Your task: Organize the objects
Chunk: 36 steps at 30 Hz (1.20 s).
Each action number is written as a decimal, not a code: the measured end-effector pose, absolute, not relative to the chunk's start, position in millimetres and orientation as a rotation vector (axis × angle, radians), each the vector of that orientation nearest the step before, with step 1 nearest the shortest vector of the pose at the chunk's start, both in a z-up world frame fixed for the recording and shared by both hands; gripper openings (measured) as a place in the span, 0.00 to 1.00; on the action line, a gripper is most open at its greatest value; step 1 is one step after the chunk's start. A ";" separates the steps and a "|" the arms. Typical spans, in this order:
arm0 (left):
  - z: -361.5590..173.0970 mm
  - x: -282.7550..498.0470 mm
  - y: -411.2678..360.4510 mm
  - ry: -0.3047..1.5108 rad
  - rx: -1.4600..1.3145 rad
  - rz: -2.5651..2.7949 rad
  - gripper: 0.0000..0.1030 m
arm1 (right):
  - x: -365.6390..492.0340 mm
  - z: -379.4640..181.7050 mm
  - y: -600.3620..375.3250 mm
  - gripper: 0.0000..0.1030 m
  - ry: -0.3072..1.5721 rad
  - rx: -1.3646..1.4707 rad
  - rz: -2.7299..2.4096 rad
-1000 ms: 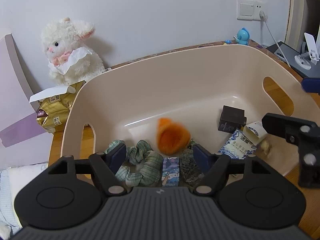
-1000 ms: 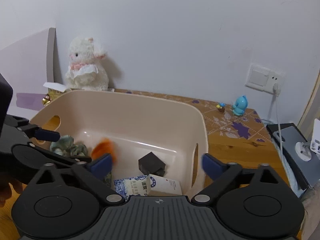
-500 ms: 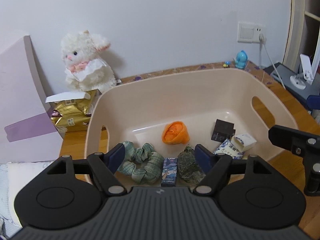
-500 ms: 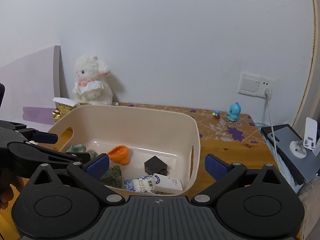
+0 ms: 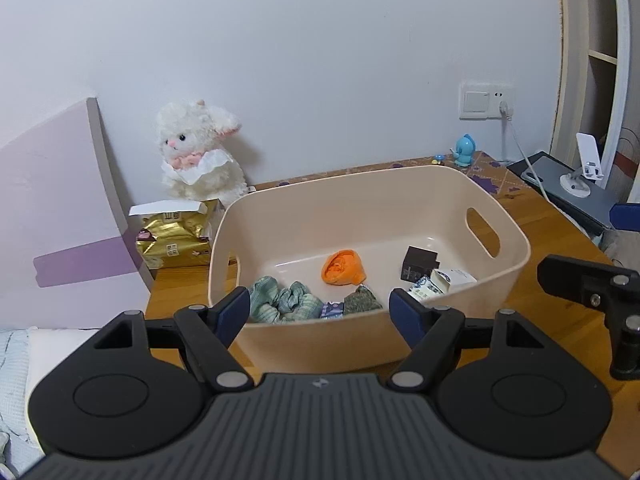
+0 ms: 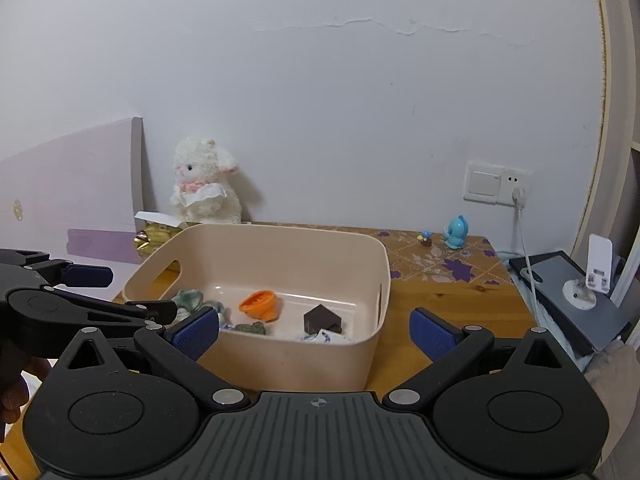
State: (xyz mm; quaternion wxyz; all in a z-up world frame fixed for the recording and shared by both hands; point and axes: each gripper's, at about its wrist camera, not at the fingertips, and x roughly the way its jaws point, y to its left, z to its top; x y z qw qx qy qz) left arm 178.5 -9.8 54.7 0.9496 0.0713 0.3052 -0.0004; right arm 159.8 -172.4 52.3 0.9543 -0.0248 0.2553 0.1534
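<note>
- Our left gripper (image 5: 320, 309) is spread wide, nothing in it, held just short of the beige bin (image 5: 516, 264) near its front wall.
- Our right gripper (image 6: 314, 334) is also spread wide and empty, in front of the same bin.
- In the bin we see: an orange item (image 5: 343, 267) mid-floor, a green scrunchie (image 5: 282, 300) at front left, a black box (image 5: 419, 264) to the right, a white carton (image 5: 452, 280) just beside it.
- The bin sits on the wooden table (image 6: 452, 308).
- A white plush lamb (image 5: 200, 152) stands against the wall behind the bin, a gold packet (image 5: 176, 240) at the bin's left, a blue figurine (image 6: 455, 233) well apart at right.
</note>
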 end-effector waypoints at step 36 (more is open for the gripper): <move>65.9 31.4 -17.6 0.530 0.037 0.027 0.77 | 33.6 54.0 -201.7 1.00 0.487 0.016 0.383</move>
